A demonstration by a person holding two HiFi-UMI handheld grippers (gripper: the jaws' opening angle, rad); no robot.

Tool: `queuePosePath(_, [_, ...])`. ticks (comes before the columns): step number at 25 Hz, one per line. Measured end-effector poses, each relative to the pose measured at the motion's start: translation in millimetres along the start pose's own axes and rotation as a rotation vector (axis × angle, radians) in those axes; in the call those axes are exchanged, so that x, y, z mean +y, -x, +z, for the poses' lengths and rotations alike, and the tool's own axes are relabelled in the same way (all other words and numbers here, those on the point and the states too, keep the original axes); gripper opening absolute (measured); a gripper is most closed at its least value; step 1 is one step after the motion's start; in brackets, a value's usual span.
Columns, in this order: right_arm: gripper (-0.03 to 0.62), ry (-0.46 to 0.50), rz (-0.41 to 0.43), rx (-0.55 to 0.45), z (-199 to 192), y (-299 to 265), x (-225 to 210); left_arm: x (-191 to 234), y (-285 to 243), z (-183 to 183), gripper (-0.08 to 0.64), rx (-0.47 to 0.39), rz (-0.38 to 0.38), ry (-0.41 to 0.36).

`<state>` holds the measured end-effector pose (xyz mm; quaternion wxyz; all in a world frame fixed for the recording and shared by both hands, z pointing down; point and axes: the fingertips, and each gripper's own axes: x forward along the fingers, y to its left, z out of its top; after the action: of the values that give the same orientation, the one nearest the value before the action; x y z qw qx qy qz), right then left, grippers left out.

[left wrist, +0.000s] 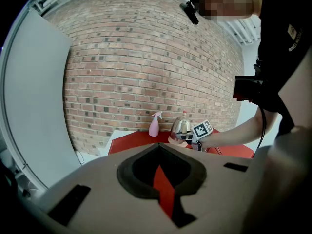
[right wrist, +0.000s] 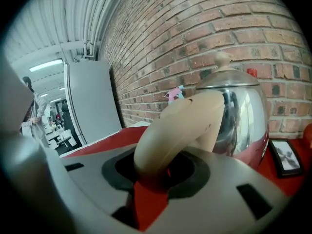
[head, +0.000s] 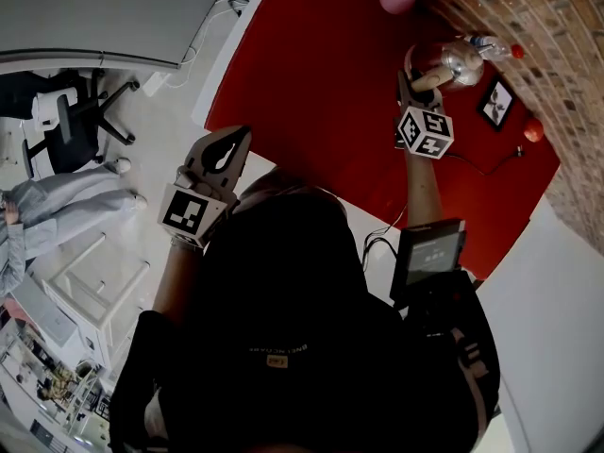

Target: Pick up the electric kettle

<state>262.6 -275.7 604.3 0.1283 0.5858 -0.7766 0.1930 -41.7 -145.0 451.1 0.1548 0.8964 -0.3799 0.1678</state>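
One silver electric kettle [head: 460, 61] is standing on the one red desk [head: 321, 74], near the brick wall [left wrist: 146, 57]. Of the two grippers, the right gripper [head: 406, 75] is reaching it, jaws clenching round its cream handle [right wrist: 168, 130]. The left gripper [head: 240, 140] is hovering well apart, jaws clenched on nothing. One pink spray bottle [left wrist: 154, 125] and one picture frame [right wrist: 286, 157] are sitting near the kettle.

A brick wall [left wrist: 146, 57] stands behind the red table [head: 321, 83], with a big grey board [left wrist: 34, 106] beside it. A black chair on wheels [head: 80, 125] sits on the pale floor [head: 170, 149]. Long lights [right wrist: 45, 65] glow overhead.
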Motion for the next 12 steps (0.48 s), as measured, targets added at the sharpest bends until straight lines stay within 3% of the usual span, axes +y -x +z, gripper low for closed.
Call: queuePosePath(12, [0.117, 0.054, -0.050, -0.016, 3.9, -1.8, -0.7, 5.1, 11.0, -6.0, 0.006, -0.003, 0.021, 0.009])
